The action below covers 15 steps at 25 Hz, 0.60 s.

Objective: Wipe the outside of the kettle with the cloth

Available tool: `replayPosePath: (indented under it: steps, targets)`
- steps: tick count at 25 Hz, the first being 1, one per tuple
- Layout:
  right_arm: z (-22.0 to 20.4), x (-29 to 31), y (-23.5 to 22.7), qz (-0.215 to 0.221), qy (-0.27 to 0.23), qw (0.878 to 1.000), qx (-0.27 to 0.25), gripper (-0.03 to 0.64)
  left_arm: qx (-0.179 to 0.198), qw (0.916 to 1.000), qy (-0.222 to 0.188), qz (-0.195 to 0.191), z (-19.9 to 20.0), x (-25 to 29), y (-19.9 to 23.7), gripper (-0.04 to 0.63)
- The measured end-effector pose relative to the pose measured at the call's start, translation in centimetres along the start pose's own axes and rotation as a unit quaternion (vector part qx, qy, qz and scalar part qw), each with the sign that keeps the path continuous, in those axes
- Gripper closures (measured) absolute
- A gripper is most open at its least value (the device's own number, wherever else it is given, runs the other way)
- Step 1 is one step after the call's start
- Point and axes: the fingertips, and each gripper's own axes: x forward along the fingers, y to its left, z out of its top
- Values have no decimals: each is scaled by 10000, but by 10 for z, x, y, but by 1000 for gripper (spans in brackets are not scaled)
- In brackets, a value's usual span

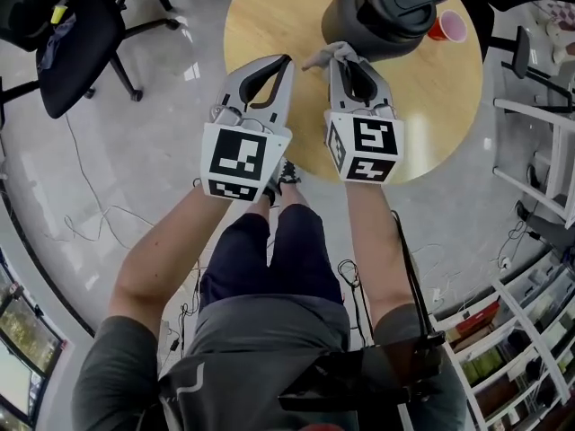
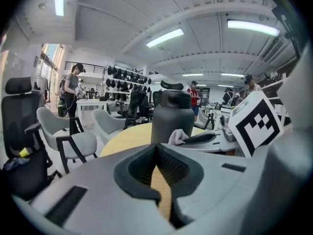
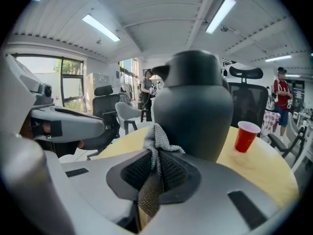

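Observation:
A dark grey kettle (image 1: 382,12) with a black lid stands on the round wooden table (image 1: 269,25). In the right gripper view the kettle (image 3: 193,106) fills the middle, just beyond the jaws. My right gripper (image 1: 339,54) is shut on a grey cloth (image 1: 323,55), whose bunched end (image 3: 157,141) sticks out toward the kettle's near side. My left gripper (image 1: 286,59) is shut and holds nothing, to the left of the right one above the table's near part. The left gripper view shows the kettle (image 2: 172,115) ahead and a bit of cloth (image 2: 177,136).
A red cup (image 1: 446,27) stands on the table right of the kettle, also in the right gripper view (image 3: 246,136). A black office chair (image 1: 76,34) is on the floor at the left. Shelving (image 1: 503,330) and cables lie at the lower right. People stand far off.

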Motion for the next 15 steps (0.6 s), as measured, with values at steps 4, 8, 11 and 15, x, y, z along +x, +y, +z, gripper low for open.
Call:
replayPosePath:
  steps: [4,8,11,15]
  targets:
    - [-23,13,-1,-1,237,9997,-38,560,-81,9999,116,59,-17,5,5,588]
    - [-40,23,-1,-32,456,9990,15,560,-87,9998,158,95,-24,7,9,588]
    - [-45,25,-4,-85,545,9984,87,561,-54,9998,173,105,-21,9,9,588]
    - [-19,4,1,-35,250,9994,220,560,39,9996,243,165,-8,2,7,588]
